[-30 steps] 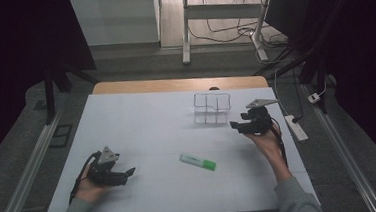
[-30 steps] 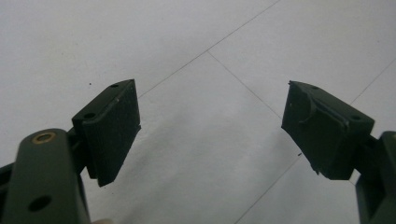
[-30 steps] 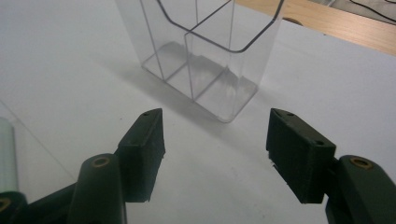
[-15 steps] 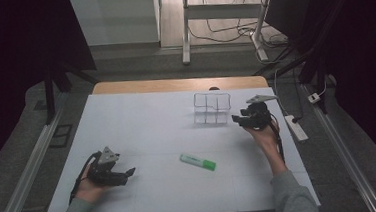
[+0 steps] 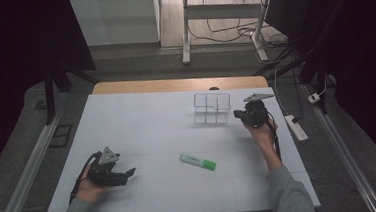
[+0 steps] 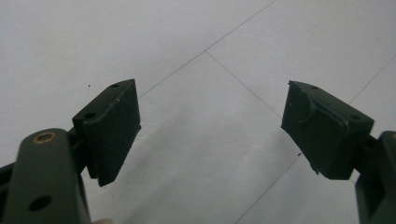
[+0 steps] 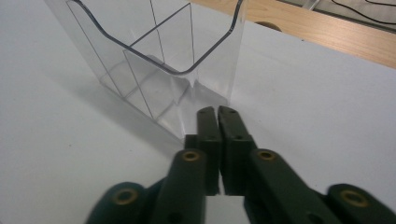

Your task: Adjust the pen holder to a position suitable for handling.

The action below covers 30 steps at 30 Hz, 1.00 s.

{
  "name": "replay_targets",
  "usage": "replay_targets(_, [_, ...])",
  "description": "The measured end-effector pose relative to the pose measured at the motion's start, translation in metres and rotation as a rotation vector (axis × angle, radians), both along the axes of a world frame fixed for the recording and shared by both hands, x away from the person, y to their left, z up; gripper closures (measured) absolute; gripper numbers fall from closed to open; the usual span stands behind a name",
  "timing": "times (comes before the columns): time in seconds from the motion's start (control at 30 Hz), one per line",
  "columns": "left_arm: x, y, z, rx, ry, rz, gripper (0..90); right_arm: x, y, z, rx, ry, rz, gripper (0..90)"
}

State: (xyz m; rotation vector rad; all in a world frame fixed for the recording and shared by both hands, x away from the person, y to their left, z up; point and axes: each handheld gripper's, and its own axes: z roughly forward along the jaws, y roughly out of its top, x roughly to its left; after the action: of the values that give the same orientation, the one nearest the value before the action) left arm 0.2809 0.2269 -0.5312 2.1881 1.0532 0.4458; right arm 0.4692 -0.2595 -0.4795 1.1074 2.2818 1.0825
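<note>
A clear plastic organizer [image 5: 212, 108] with several compartments stands at the back right of the white table [image 5: 142, 124]. My right gripper [image 5: 237, 114] sits just to its right, pointing at it. In the right gripper view its jaws have just been closing and the gripper [image 7: 217, 112] now stands shut with nothing between the pads, tips at the organizer's [image 7: 210, 60] near bottom corner. A green and white marker [image 5: 198, 162] lies on the table in front of the organizer. My left gripper [image 5: 130, 172] rests at the front left, open over bare table [image 6: 210, 126].
A wooden strip [image 5: 174, 84] borders the table's far edge. A white power strip [image 5: 296, 127] lies on the floor to the right. Desk legs and cables [image 5: 220, 28] stand beyond the table. A metal rail [image 5: 25, 167] runs along the left.
My right gripper has moved a little farther from the person, up to the organizer, and its jaws have closed. The left gripper and the marker have not moved.
</note>
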Motion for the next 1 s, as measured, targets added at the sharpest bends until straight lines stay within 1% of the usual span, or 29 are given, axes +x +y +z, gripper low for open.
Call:
replay_targets(0.07, [0.000,0.000,0.000,0.000,0.000,0.000,19.4,0.002,0.001,-0.001,-0.002,0.000,0.008,89.5])
replay_targets(0.33, [0.000,-0.001,-0.001,0.004,0.000,-0.002,19.4,0.011,0.001,-0.007,0.005,0.009,-0.006,89.4])
replay_targets(0.4, [0.000,0.000,-0.001,0.004,0.000,-0.001,19.4,0.013,0.001,-0.008,0.015,0.012,-0.005,89.4])
replay_targets(0.53, [0.000,-0.001,-0.001,0.006,0.000,-0.001,19.4,0.017,0.002,-0.012,0.012,0.019,-0.005,89.4])
replay_targets(0.63, [0.000,0.000,-0.001,0.006,-0.001,0.000,19.4,0.021,0.004,-0.015,-0.002,0.023,-0.005,89.4])
replay_targets(0.7, [0.000,0.000,-0.001,0.007,-0.001,0.001,19.4,0.021,0.005,-0.016,-0.001,0.020,-0.007,89.4])
replay_targets(0.73, [0.000,0.000,-0.001,0.007,0.000,0.001,19.4,0.022,0.005,-0.016,-0.010,0.018,-0.005,89.4])
replay_targets(0.93, [0.000,0.001,-0.001,0.010,0.002,0.004,19.4,0.029,0.008,-0.021,-0.010,0.028,-0.001,89.4])
replay_targets(1.0, [0.000,0.001,-0.002,0.010,0.003,0.004,19.4,0.030,0.010,-0.022,-0.016,0.032,0.004,89.4])
